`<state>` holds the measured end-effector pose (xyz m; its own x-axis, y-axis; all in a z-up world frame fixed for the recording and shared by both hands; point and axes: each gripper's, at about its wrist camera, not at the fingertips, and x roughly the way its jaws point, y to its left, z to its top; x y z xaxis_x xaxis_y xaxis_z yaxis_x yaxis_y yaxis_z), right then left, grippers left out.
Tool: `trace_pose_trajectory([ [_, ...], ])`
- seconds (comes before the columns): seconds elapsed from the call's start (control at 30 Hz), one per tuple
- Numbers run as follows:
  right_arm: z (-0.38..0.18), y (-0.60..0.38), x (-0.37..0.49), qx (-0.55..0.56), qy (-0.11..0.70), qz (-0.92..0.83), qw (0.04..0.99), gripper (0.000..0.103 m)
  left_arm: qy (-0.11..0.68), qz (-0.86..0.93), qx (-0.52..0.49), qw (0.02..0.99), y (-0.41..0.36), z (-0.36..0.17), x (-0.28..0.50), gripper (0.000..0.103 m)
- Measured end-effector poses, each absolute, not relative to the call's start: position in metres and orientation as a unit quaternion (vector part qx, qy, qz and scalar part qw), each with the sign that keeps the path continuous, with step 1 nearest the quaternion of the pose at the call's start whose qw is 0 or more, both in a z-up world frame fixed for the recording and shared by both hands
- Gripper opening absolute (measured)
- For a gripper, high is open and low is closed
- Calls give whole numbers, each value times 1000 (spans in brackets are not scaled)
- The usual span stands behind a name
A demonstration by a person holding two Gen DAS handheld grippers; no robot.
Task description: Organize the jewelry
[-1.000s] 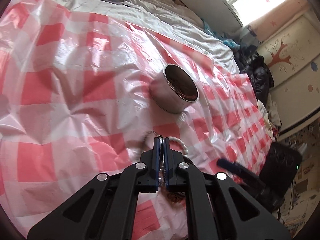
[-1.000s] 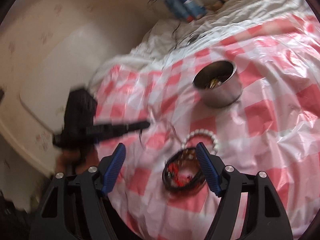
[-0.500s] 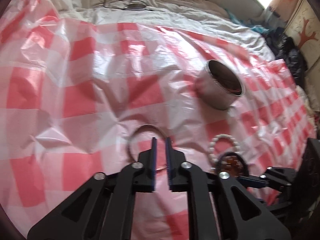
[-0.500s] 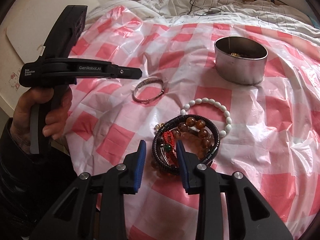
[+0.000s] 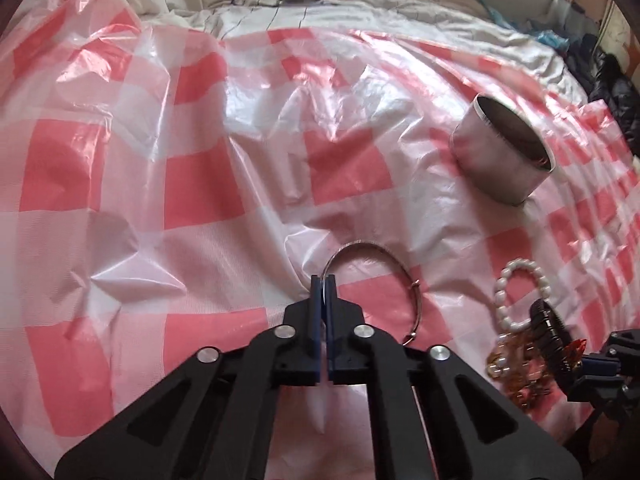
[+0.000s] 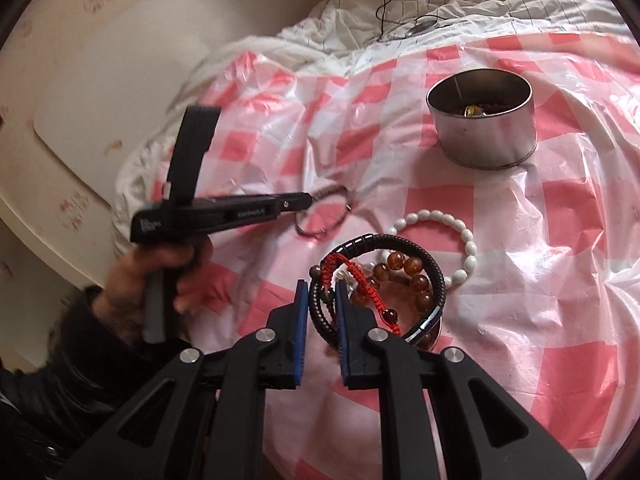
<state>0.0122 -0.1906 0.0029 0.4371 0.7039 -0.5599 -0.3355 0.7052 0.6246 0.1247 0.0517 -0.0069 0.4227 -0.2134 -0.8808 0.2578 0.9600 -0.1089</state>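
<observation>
A: Nearest first. Right gripper (image 6: 322, 286)?

B: Jaws drawn in close on the left rim of the black cord bracelet (image 6: 434, 270). The cord runs between the blue pads (image 6: 301, 322), gripped. A red braided bracelet (image 6: 362, 278) crosses the same spot and seems caught there too; cannot tell for certain.

A: What sits with the black cord?

B: A tangle. Amber bead bracelet (image 6: 412, 270) lies inside the black loop. White bead bracelet (image 6: 466, 240) curls around the far right side, touching the pile.

A: Left gripper (image 5: 323, 278)?

B: Jaws pressed together on the near-left edge of the silver bangle (image 5: 400, 270). From the right wrist view the closed tip meets the bangle (image 6: 342, 210) at its left rim, and the person's left hand (image 6: 160, 276) wraps the handle.

A: Does the bangle lie flat?

B: Cannot tell; most of the ring rests on or close over the checked plastic sheet (image 5: 200, 184).

A: Farther out?

B: Round metal tin (image 6: 482, 120), upright, open-topped, well apart from the bracelets, beyond and to the right of the bangle. Something dark and a yellowish piece show at its bottom.

A: Beyond the tin?

B: The sheet ends on rumpled white bedding (image 6: 460, 8), a thin dark cable (image 6: 386, 4) trailing across it.
</observation>
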Motion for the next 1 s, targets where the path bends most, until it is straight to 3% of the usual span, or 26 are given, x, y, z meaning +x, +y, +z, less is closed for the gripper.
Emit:
trace_pose_trajectory([
  [0.3, -1, -201, 20, 250, 431, 301, 814, 14, 499, -198, -43, 842, 58, 22, 114, 0],
  [0.5, -2, -202, 22, 263, 429, 302, 810, 14, 510, -148, -19, 847, 59, 8, 126, 0],
  [0.57, -5, -207, 22, 278, 429, 304, 804, 14, 519, -128, 3, 845, 56, -3, 130, 7],
  [0.6, -6, -209, 22, 284, 428, 304, 802, 14, 523, -120, 13, 844, 55, -8, 132, 18],
  [0.63, -8, -210, 22, 293, 428, 304, 799, 14, 526, -112, 22, 843, 53, -13, 134, 40],
  [0.7, -13, -213, 24, 317, 433, 310, 785, 16, 519, -108, 38, 847, 47, -20, 135, 58],
  [0.77, -16, -214, 25, 331, 436, 312, 776, 16, 516, -104, 68, 848, 38, -26, 134, 57],
  [0.8, -16, -214, 26, 334, 435, 315, 774, 16, 511, -107, 75, 849, 35, -26, 133, 43],
  [0.83, -16, -213, 25, 337, 434, 318, 772, 16, 509, -104, 83, 850, 33, -25, 132, 15],
  [0.9, -15, -212, 25, 339, 432, 319, 773, 16, 502, -111, 91, 853, 32, -19, 130, 3],
  [1.0, -12, -210, 24, 326, 434, 314, 779, 16, 499, -126, 65, 855, 39, -10, 129, 2],
])
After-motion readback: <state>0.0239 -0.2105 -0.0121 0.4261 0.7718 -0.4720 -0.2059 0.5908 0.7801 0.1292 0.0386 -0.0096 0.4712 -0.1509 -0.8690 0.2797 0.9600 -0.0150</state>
